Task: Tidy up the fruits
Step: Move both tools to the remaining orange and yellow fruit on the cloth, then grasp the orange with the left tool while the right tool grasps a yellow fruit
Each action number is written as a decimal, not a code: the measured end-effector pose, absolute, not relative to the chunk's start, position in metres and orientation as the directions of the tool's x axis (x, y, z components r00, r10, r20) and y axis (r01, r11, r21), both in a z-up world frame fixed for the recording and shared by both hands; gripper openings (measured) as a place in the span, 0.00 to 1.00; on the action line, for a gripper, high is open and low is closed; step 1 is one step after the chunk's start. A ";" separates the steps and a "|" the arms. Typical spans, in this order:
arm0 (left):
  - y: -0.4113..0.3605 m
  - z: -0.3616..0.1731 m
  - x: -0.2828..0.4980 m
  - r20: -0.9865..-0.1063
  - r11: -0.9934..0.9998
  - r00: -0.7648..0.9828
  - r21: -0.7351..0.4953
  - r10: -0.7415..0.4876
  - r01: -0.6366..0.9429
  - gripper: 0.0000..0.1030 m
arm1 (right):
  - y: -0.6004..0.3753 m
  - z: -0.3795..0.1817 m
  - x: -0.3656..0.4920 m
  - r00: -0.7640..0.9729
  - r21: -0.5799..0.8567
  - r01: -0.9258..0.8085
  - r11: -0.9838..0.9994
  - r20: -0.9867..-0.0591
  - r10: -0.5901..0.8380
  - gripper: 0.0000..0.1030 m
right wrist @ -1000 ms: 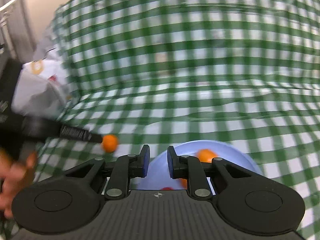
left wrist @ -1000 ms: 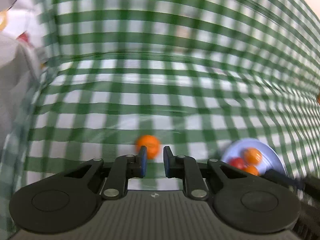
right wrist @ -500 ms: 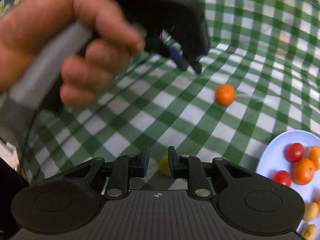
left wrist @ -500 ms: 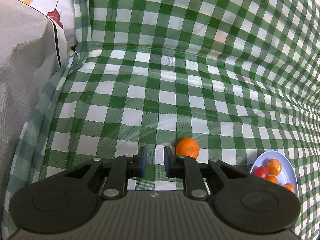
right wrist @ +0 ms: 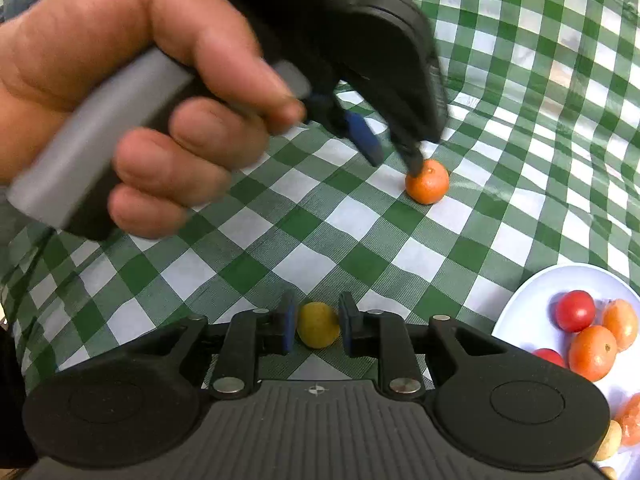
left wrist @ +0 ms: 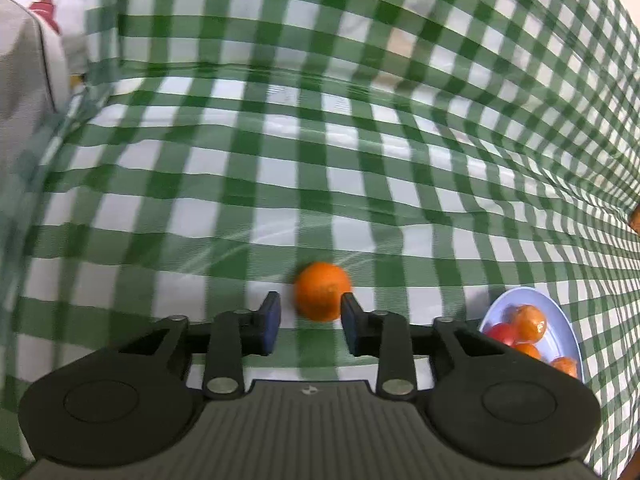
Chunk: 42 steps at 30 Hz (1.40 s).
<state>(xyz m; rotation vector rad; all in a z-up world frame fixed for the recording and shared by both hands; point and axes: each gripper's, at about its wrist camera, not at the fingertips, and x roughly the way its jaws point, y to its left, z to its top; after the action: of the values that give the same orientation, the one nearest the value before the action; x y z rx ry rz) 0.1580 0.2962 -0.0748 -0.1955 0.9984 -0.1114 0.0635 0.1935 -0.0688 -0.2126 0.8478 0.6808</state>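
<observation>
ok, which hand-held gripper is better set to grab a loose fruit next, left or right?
Right, probably. The right hand-held gripper already has the yellow fruit centred between its open fingers. The left hand-held gripper is open too, but the orange sits off-centre against its right finger.

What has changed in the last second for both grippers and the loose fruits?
The left gripper opened and closed in on the orange, now at its open jaws. The right gripper swung left off the plate and opened around the yellow fruit. Nothing is gripped yet; both fruits stayed on the cloth.
</observation>
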 end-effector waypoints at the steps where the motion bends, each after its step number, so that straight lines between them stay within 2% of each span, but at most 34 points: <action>1: 0.294 -0.077 0.160 -0.824 0.977 0.537 -0.211 -0.181 0.005 0.42 | 0.194 -0.070 0.063 0.462 0.086 -0.636 0.767 -0.754 0.468 0.24; 3: 0.291 -0.082 0.163 -0.818 0.978 0.546 -0.210 -0.178 0.005 0.45 | 0.194 -0.071 0.061 0.459 0.077 -0.648 0.757 -0.754 0.470 0.25; 9: 0.283 -0.091 0.172 -0.825 0.980 0.541 -0.201 -0.165 -0.008 0.45 | 0.189 -0.068 0.063 0.470 0.084 -0.638 0.766 -0.745 0.473 0.24; 12: 0.278 -0.094 0.173 -0.832 0.986 0.538 -0.166 -0.136 -0.006 0.44 | 0.180 -0.066 0.068 0.497 0.089 -0.601 0.794 -0.737 0.458 0.24; 14: 0.275 -0.094 0.173 -0.830 0.990 0.544 -0.143 -0.123 0.005 0.39 | 0.176 -0.067 0.071 0.512 0.086 -0.571 0.817 -0.741 0.435 0.24; 16: 0.273 -0.095 0.172 -0.829 0.991 0.547 -0.131 -0.118 0.015 0.38 | 0.175 -0.070 0.074 0.512 0.081 -0.551 0.830 -0.752 0.414 0.24; 25: 0.282 -0.095 0.174 -0.837 0.991 0.533 -0.128 -0.122 0.027 0.38 | 0.171 -0.071 0.075 0.522 0.092 -0.511 0.854 -0.756 0.394 0.25; 28: 0.280 -0.095 0.172 -0.836 0.993 0.537 -0.111 -0.114 0.038 0.38 | 0.177 -0.077 0.073 0.519 0.038 -0.529 0.848 -0.776 0.359 0.25; 42: 0.277 -0.094 0.173 -0.836 0.994 0.538 -0.093 -0.105 0.050 0.37 | 0.172 -0.072 0.078 0.529 0.080 -0.507 0.858 -0.757 0.384 0.24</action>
<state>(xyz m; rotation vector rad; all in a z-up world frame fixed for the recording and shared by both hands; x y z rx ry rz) 0.1727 0.2774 -0.0940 -0.0603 0.9984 -0.0922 0.0776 0.1720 -0.0720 -0.1565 0.8619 0.5346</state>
